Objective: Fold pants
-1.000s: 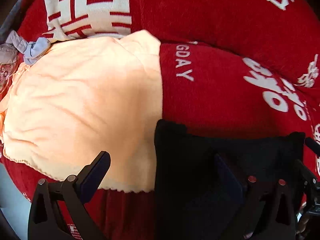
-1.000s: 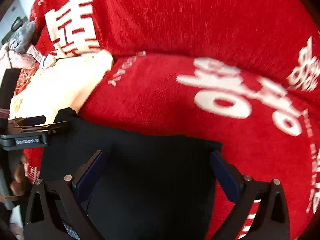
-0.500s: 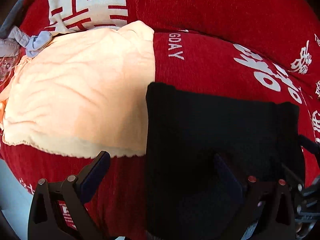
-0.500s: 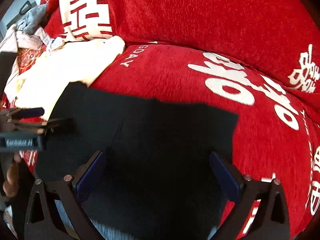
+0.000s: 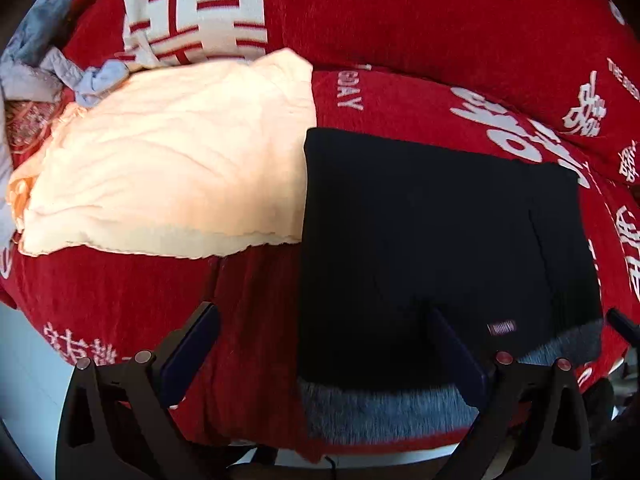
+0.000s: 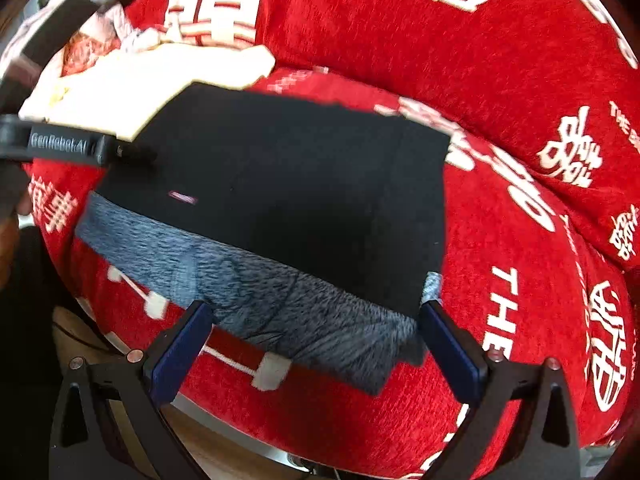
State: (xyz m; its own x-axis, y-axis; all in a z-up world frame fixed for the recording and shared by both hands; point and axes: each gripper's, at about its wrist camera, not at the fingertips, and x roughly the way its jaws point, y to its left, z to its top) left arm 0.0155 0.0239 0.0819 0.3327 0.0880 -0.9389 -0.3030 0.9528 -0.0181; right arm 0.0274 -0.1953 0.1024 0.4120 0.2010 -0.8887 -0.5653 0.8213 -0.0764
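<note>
The black pants [image 5: 432, 236] lie folded into a flat rectangle on the red sofa seat [image 5: 248, 280], with their grey fleece lining [image 5: 384, 408] showing along the near edge. They also show in the right wrist view [image 6: 288, 184], lining [image 6: 256, 288] toward me. My left gripper [image 5: 320, 354] is open and empty, hovering over the pants' near left corner. My right gripper [image 6: 316, 344] is open and empty just above the lining edge. The left gripper's body [image 6: 60, 146] shows at the left of the right wrist view.
A cream blanket [image 5: 172, 160] lies on the seat left of the pants, touching their left edge. Crumpled grey and patterned clothes [image 5: 44, 68] are piled at the far left. Red back cushions with white characters [image 5: 400, 16] rise behind. The sofa's front edge drops off below the grippers.
Both grippers have pulled back and up from the pants. The folded pants now lie flat with the grey lining edge visible.
</note>
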